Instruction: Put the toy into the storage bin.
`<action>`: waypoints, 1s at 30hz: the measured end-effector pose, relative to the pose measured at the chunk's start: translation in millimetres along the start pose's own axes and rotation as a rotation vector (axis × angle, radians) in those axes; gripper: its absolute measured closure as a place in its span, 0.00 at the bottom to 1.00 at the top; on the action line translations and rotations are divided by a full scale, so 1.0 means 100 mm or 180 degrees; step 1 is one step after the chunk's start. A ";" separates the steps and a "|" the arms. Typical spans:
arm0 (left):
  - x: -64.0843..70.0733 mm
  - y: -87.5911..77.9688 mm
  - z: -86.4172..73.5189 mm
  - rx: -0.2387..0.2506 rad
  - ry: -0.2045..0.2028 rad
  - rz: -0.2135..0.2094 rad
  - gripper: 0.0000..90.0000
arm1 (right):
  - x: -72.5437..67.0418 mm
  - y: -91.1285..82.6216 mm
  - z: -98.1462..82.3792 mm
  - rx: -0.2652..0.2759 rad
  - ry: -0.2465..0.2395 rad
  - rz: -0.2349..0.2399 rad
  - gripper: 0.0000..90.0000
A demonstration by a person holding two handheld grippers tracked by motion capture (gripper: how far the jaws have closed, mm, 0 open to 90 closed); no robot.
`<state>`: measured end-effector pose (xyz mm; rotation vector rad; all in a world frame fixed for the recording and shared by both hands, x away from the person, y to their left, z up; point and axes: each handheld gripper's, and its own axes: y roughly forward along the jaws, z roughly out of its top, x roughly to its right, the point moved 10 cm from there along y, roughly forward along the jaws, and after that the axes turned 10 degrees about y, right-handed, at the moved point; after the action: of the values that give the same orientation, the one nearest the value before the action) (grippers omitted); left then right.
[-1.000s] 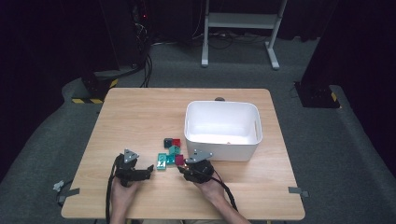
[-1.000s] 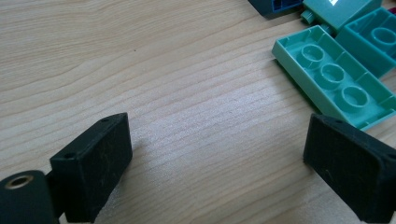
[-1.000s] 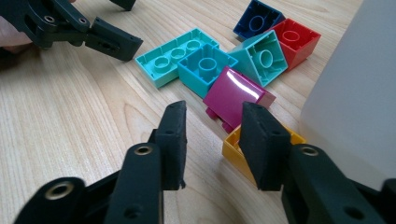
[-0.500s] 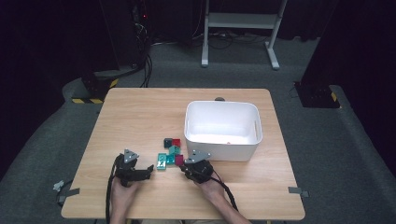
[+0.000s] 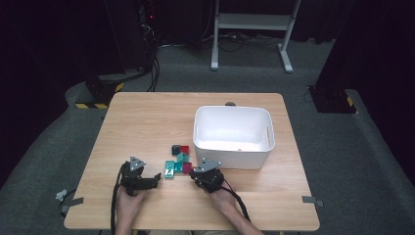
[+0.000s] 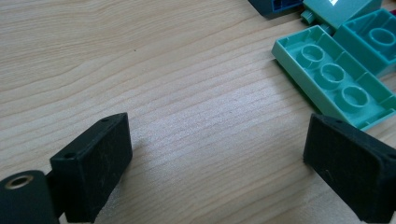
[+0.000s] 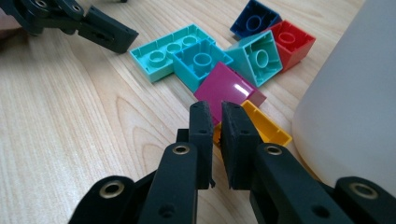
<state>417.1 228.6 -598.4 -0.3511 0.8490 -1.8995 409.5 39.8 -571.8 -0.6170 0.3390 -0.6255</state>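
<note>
A cluster of toy bricks lies left of the white bin (image 5: pixel 232 159). My right gripper (image 7: pixel 218 109) points at a glossy magenta brick (image 7: pixel 224 86) that leans on a yellow brick (image 7: pixel 268 128). Its jaws have just been closing and stand almost together, tips at the magenta brick's near edge; a sliver of yellow shows in the slit. In the high view the right gripper (image 5: pixel 192 172) touches the cluster. My left gripper (image 6: pixel 219 135) is open over bare wood, with a mint flat brick (image 6: pixel 334 81) just beyond its right jaw.
Behind the magenta brick lie a teal square brick (image 7: pixel 201 63), a tilted teal brick (image 7: pixel 257 56), a red one (image 7: pixel 294 42) and a dark blue one (image 7: pixel 254 18). The bin's wall (image 7: pixel 350 107) rises close on the right. The table (image 5: pixel 147 122) stands on grey carpet.
</note>
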 end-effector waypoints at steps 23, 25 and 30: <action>0.00 0.00 0.00 -0.0004 0.0005 0.0001 0.09 | -0.14 -0.41 0.34 0.0184 -0.0172 0.0150 0.93; 0.00 0.00 0.00 -0.0004 0.0006 0.0001 0.09 | -0.14 -0.45 0.38 0.0199 -0.0170 0.0165 0.93; 0.00 0.00 0.00 -0.0004 0.0006 0.0001 0.09 | -0.15 -0.53 0.45 0.0233 -0.0171 0.0212 0.93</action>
<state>417.1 228.8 -598.4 -0.3500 0.8515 -1.8995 395.6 34.9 -502.2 -0.5494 0.2840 -0.5541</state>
